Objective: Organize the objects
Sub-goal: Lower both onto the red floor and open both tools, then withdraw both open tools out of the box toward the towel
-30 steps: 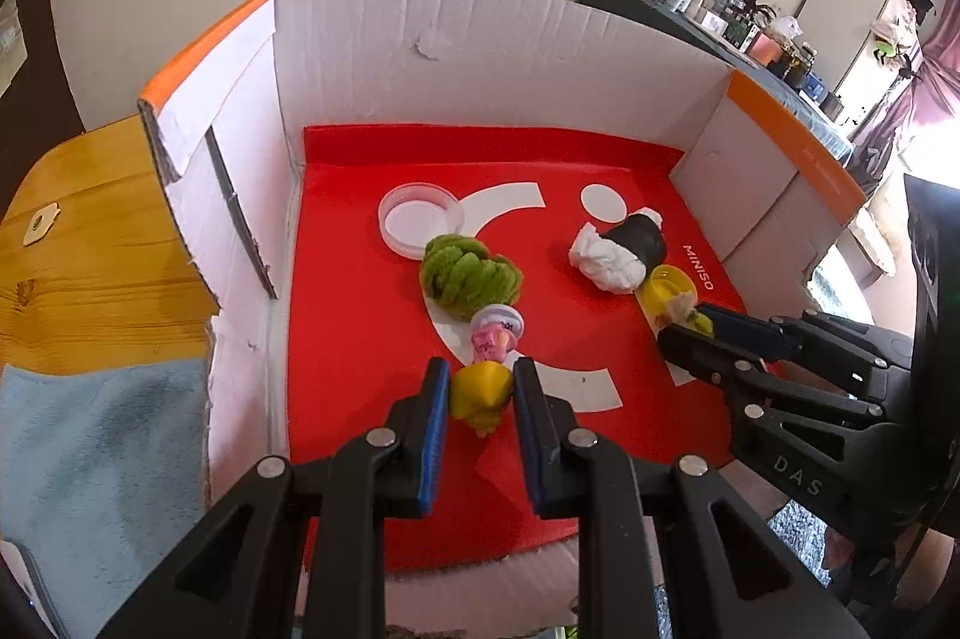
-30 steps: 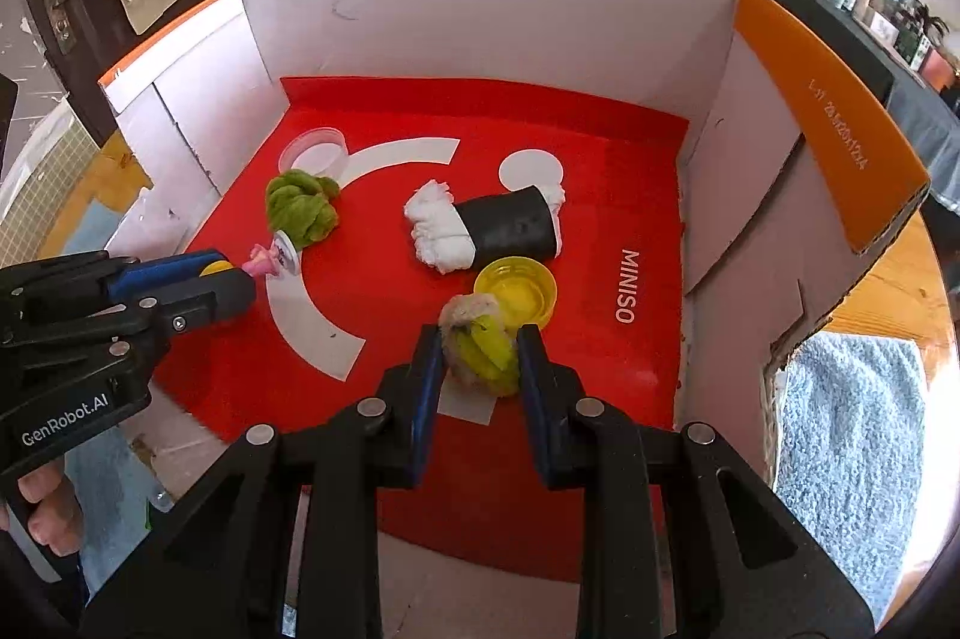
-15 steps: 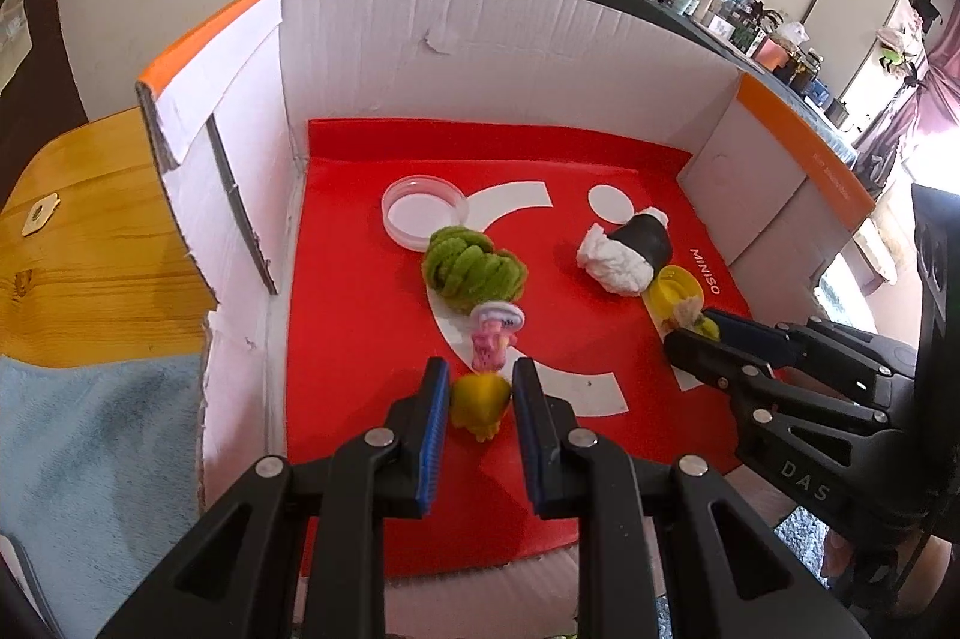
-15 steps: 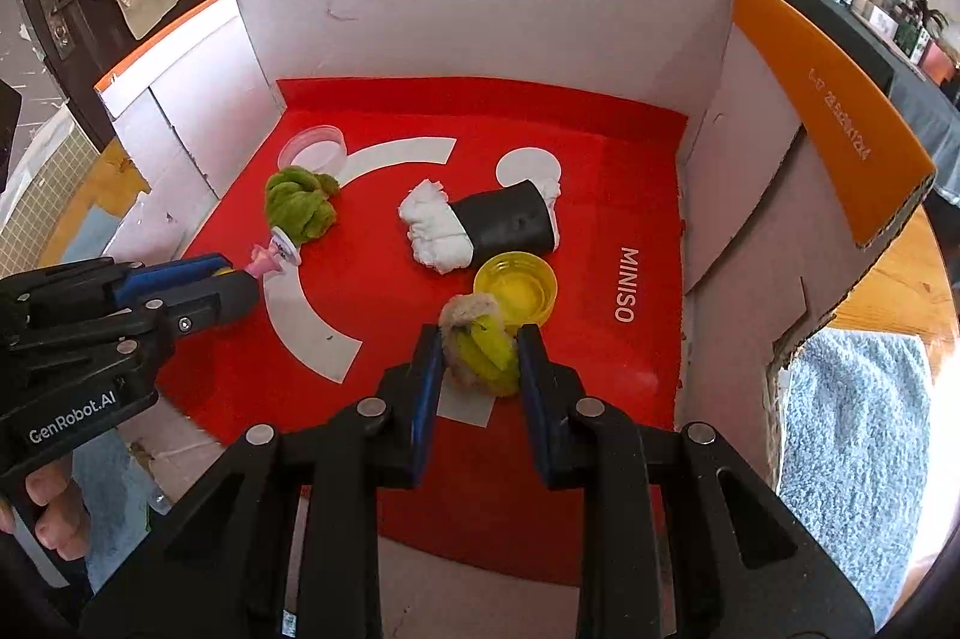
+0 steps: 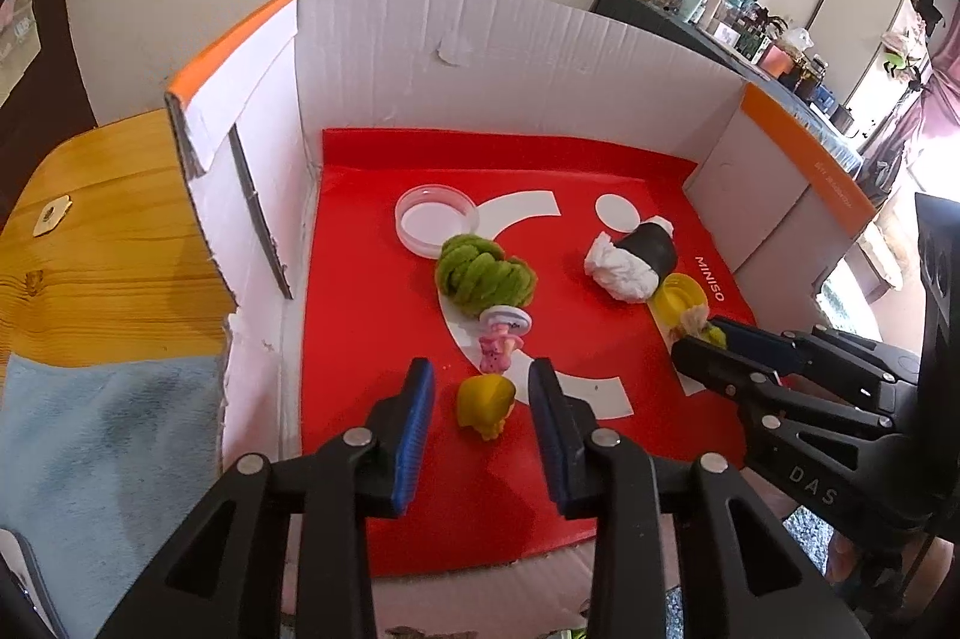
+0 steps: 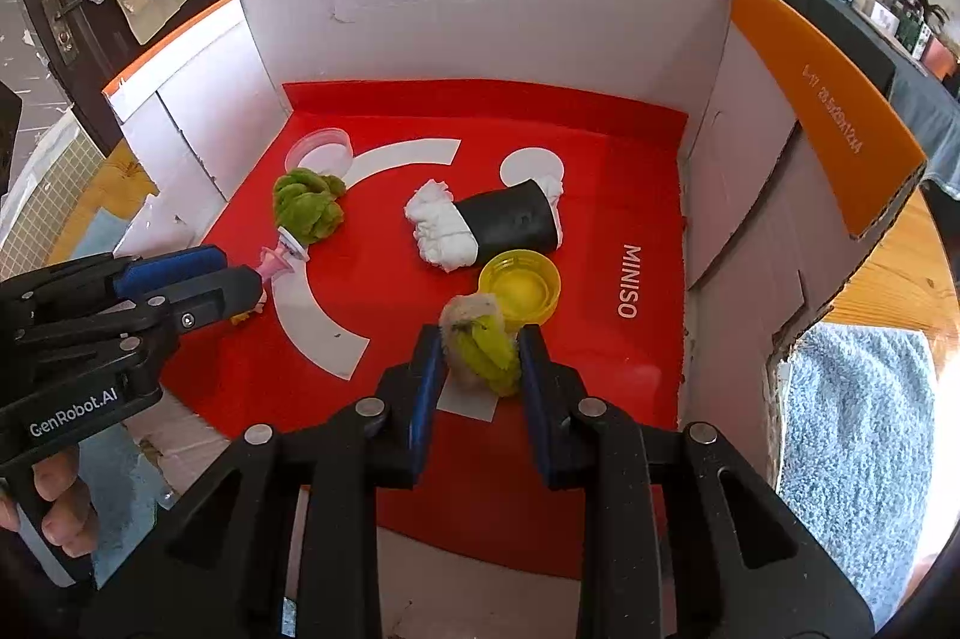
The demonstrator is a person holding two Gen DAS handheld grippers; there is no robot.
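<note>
A white cardboard box (image 5: 510,51) with orange flaps encloses a red MINISO mat (image 5: 372,339) on which everything lies. At the far left of the mat sits a clear shallow dish (image 5: 437,220), with a green fuzzy bundle (image 5: 483,276) just near of it and touching its rim. A pink figurine (image 5: 503,339) lies between that bundle and a small yellow toy (image 5: 485,405). To the right, a black-and-white plush roll (image 6: 486,225) lies on its side, and a yellow cap (image 6: 521,292) sits open side up just near of it. The left gripper (image 5: 480,399) is low over the near part of the mat, its blue pads spread with a gap on each side of the yellow toy. The right gripper (image 6: 477,357) reaches in at the near right, pads pressed against a yellow-green and beige fuzzy toy (image 6: 480,342) that touches the cap's near rim. A blue towel (image 5: 102,453) lies on the wooden table (image 5: 108,243) left of the box.
</note>
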